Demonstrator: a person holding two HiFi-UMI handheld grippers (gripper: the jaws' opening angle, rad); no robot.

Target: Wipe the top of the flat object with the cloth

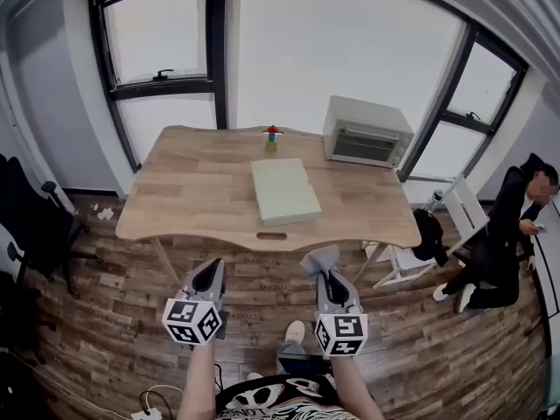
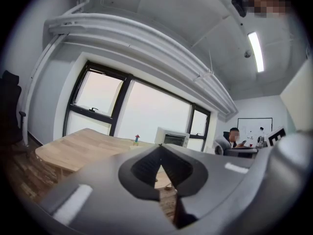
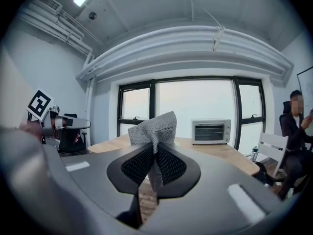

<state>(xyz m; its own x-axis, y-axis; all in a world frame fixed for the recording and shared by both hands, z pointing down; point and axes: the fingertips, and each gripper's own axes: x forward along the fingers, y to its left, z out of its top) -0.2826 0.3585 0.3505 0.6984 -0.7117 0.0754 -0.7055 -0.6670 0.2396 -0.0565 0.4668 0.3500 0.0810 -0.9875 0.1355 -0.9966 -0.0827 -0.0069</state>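
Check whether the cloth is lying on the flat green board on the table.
No, the cloth is pinched in the right gripper, and the flat green board lies bare.

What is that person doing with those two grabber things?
A person stands in front of a wooden table with a gripper in each hand. The right gripper has its jaws shut on a grey cloth. The left gripper is shut with nothing in it. A flat pale board lies on the table, with a toaster oven and a small toy behind it. Both grippers are short of the table's edge, so the cloth has not touched the board yet.
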